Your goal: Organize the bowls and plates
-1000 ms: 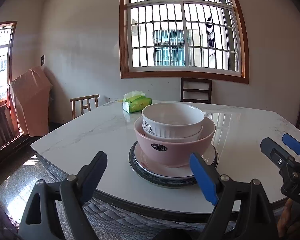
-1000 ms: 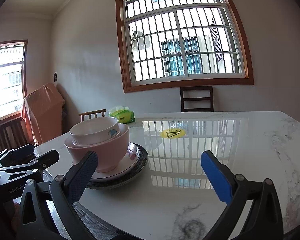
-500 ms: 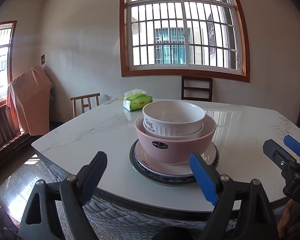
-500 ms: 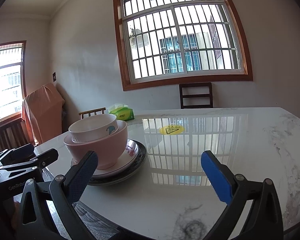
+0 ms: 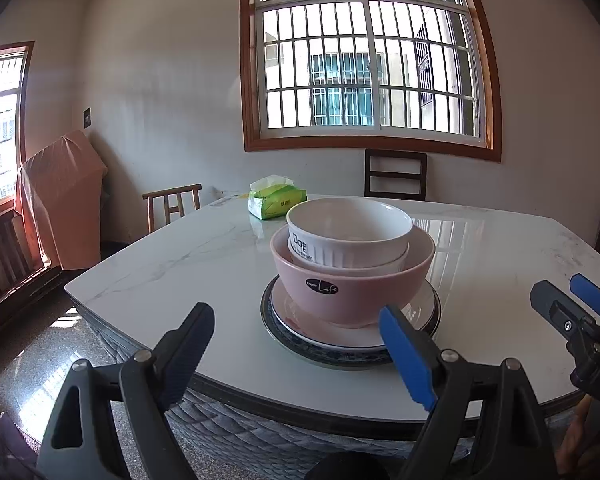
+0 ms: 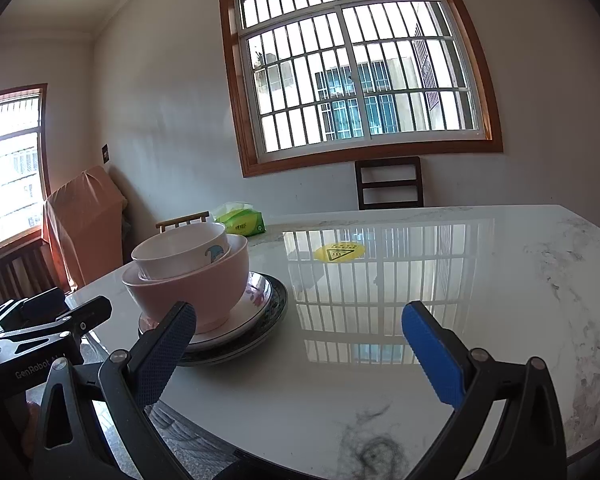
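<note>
One stack stands near the table's front edge: a white bowl (image 5: pixel 350 230) (image 6: pixel 182 250) nests in a pink bowl (image 5: pixel 352 284) (image 6: pixel 188 288), which rests on a white plate (image 5: pixel 424 300) (image 6: pixel 256 300) over a dark-rimmed plate (image 5: pixel 268 316) (image 6: pixel 278 300). My left gripper (image 5: pixel 296 332) is open, held back from the stack at the table's near edge with nothing between its fingers. My right gripper (image 6: pixel 300 330) is open over bare tabletop to the right of the stack, and it also shows at the right of the left wrist view as the right gripper (image 5: pixel 572 300).
The white marble table (image 5: pixel 160 264) (image 6: pixel 460 280) carries a green tissue pack (image 5: pixel 276 200) (image 6: pixel 242 224) at the back and a yellow sticker (image 6: pixel 339 253). Chairs (image 5: pixel 395 174) (image 6: pixel 389 182) stand behind it. A covered piece of furniture (image 5: pixel 60 196) stands by the left wall.
Both views have shifted slightly, with the stack sitting a little higher in frame. The bowls and plates have not moved. Both grippers stay open.
</note>
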{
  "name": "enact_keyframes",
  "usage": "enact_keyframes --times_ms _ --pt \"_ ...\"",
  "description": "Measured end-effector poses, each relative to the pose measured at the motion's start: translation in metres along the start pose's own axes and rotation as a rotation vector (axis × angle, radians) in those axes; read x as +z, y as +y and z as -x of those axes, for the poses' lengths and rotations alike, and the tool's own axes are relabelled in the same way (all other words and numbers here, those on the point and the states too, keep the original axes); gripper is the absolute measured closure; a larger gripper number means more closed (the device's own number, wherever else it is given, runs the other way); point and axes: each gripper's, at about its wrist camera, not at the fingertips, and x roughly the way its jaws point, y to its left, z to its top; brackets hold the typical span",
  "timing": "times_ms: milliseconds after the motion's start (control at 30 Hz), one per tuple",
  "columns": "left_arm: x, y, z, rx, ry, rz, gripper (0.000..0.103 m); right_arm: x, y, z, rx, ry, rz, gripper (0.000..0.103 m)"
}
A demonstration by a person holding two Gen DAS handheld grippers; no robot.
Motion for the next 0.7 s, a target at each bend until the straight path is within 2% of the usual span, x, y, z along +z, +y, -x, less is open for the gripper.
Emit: enact_keyframes --times_ms 567,633,700 --pt "-0.004 -0.002 -0.007 -0.003 0.032 -0.015 0.016 -0.002 -0.006 -0.002 -0.011 0.016 -0.015 0.001" --pt "-0.006 -0.003 -0.011 0.01 0.047 -0.026 0.011 -0.002 -0.009 -0.002 -0.016 0.016 -0.018 0.001" --pt "-0.009 -0.002 -0.015 0.034 0.067 -0.02 0.002 0.0 -0.016 -0.002 -0.016 0.02 -0.027 0.001"
